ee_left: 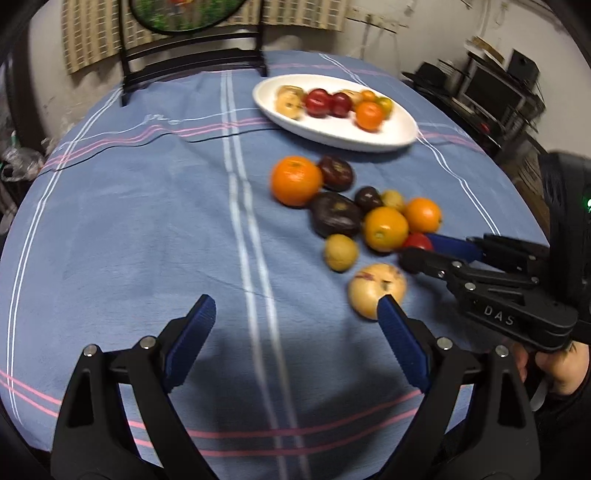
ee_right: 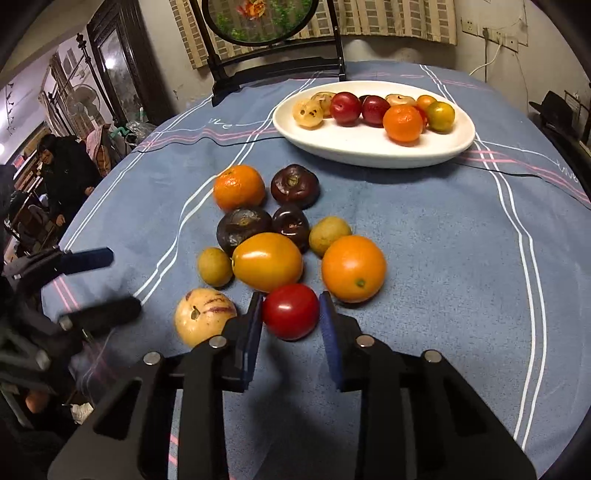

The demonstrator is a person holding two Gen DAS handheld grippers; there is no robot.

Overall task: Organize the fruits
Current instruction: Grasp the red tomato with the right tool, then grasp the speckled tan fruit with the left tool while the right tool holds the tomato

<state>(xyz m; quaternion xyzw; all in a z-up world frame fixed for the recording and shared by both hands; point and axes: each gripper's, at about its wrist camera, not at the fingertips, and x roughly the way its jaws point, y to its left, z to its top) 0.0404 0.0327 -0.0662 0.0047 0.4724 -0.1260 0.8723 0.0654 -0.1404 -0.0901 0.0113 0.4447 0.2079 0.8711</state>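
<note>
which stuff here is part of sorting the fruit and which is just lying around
Part of the job:
- loose fruit on the cloth
- red tomato between the right gripper jaws
- pale striped fruit by the open left gripper
- white plate, some fruit already on it

Just lying around:
- blue striped tablecloth
- black cable
- round framed picture

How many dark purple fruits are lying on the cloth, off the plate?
3 dark purple fruits. One lies farthest back, right of the mandarin. Two lie nearer: a larger one on the left, a smaller one on the right. More may hide on the plate.
</note>
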